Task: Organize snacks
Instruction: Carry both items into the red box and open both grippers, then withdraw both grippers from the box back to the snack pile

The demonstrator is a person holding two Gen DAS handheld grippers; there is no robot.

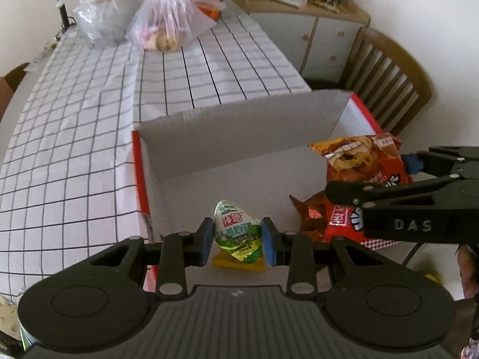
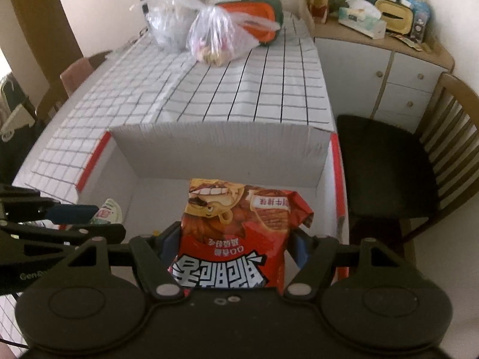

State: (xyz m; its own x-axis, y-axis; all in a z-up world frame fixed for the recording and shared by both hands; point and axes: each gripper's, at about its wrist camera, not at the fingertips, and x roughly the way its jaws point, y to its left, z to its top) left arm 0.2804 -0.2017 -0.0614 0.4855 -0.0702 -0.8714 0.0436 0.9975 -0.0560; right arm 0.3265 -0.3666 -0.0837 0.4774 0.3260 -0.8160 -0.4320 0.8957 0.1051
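Observation:
My left gripper (image 1: 238,239) is shut on a small green and white egg-shaped snack pack (image 1: 238,233), held over the open white cardboard box (image 1: 239,125) with red edges. A yellow item (image 1: 239,264) lies under the pack. My right gripper (image 2: 235,245) is shut on a red snack bag (image 2: 239,233) with a cartoon face, held over the right part of the box (image 2: 221,152). The red bag (image 1: 359,161) also shows in the left wrist view, with a second red packet (image 1: 332,218) below it. The green pack (image 2: 109,211) shows at the left of the right wrist view.
The box sits on a table with a white grid-pattern cloth (image 1: 74,149). Two clear plastic bags (image 1: 167,27) and an orange and green container (image 2: 257,18) stand at the far end. A wooden chair (image 2: 419,164) and a white cabinet (image 2: 389,68) stand to the right.

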